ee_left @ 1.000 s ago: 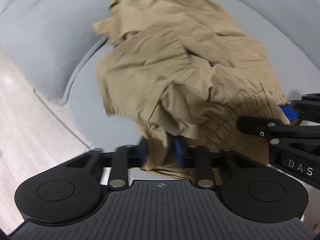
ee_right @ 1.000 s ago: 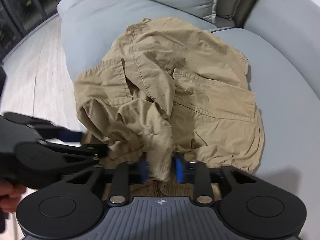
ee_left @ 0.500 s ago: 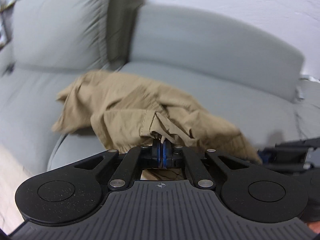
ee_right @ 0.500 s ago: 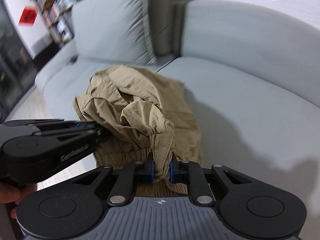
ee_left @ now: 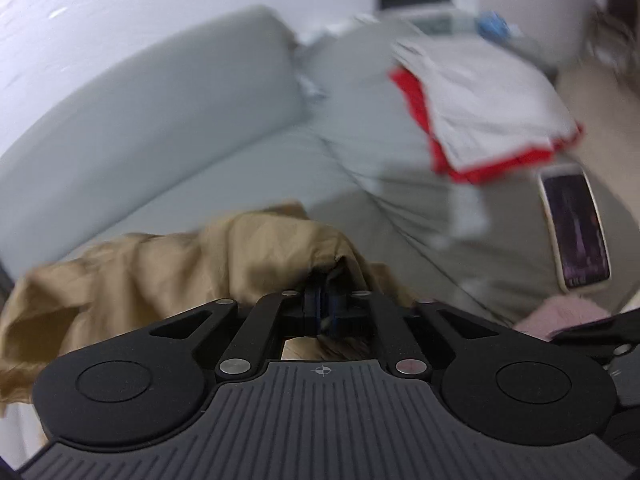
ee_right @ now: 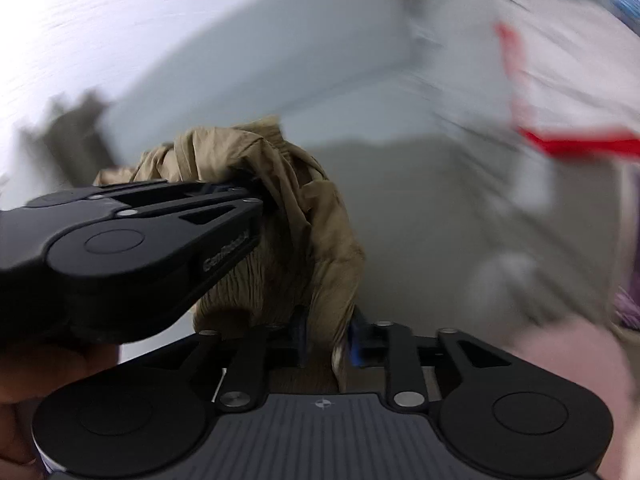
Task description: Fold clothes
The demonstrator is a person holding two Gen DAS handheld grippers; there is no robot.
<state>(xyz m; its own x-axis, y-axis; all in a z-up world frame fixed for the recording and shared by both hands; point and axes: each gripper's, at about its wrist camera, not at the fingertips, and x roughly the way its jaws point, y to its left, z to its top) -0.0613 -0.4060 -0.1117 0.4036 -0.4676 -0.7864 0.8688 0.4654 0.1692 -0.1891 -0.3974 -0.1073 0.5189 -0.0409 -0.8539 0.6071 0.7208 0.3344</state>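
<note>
Folding has hardly begun. The tan shorts (ee_right: 280, 208) hang bunched in the lower middle of both views, above the grey sofa (ee_left: 160, 148). The left gripper (ee_left: 322, 312) fingers pinch cloth while easing apart; the right gripper (ee_right: 328, 340) fingers are spreading around cloth. A folded white and red pile (ee_left: 480, 108) lies upper right.

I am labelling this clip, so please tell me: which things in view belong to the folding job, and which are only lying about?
Job: tan garment; left tongs, opening, cloth between; right tongs, opening, cloth between.

Lying about: phone; white and red clothes; pink fabric; sofa.
</note>
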